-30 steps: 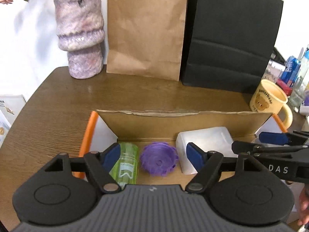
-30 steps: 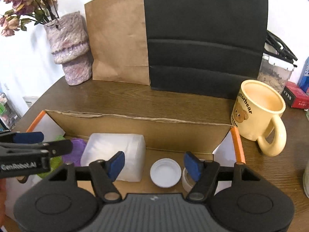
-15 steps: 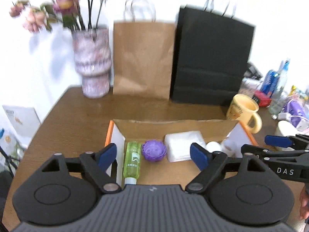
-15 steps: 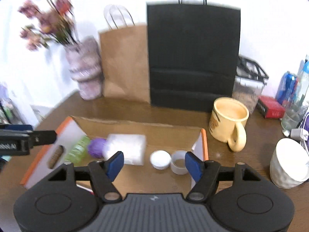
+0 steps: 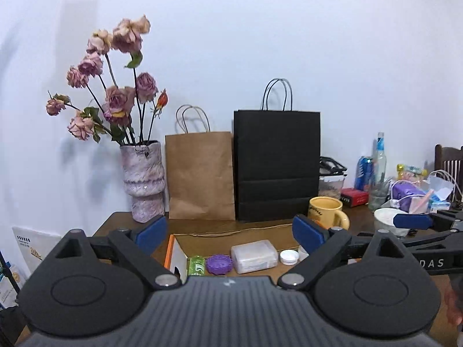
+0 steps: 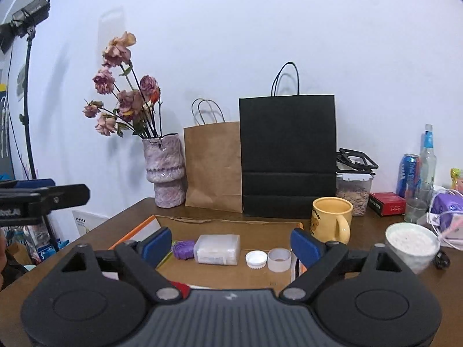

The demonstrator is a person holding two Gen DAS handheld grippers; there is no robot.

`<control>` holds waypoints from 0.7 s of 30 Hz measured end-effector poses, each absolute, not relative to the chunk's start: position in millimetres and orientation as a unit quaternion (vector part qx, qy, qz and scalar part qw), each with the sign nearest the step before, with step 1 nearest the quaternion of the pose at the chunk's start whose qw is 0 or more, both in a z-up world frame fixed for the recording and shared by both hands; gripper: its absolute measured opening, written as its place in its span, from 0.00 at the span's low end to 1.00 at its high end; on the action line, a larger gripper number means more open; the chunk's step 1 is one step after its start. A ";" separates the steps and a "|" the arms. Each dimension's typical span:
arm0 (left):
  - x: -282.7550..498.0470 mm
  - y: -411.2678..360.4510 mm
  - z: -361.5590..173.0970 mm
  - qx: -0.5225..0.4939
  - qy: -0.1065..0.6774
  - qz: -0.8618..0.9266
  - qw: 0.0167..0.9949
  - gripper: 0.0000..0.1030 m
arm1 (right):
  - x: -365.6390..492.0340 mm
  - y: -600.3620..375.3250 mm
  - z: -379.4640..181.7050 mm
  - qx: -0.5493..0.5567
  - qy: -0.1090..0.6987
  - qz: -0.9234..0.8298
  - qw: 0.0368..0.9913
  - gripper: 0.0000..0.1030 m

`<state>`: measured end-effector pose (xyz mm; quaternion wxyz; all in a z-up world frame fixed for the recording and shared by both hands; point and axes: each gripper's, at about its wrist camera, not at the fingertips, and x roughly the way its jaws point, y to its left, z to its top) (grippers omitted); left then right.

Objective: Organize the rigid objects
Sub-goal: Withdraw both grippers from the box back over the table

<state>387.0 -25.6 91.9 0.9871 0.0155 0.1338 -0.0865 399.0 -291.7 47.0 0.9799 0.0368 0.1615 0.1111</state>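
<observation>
A shallow cardboard box (image 6: 202,274) with orange-edged flaps lies open on the brown counter (image 6: 361,231), holding in 1 row a green bottle (image 5: 196,265), a purple ridged lid (image 5: 219,263), a frosted plastic case (image 5: 253,256), a white cap (image 6: 256,259) and a tape roll (image 6: 279,259). The left gripper (image 5: 230,233) and right gripper (image 6: 231,241) have just been opening, fingers wide with nothing between them. Only the right wrist view shows the roll whole; only the left shows the bottle clearly.
</observation>
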 end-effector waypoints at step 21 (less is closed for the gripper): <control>189.1 0.4 50.5 -0.006 0.086 -0.091 0.992 0.97 | 228.0 -276.6 16.5 -0.001 0.127 0.147 0.981 0.92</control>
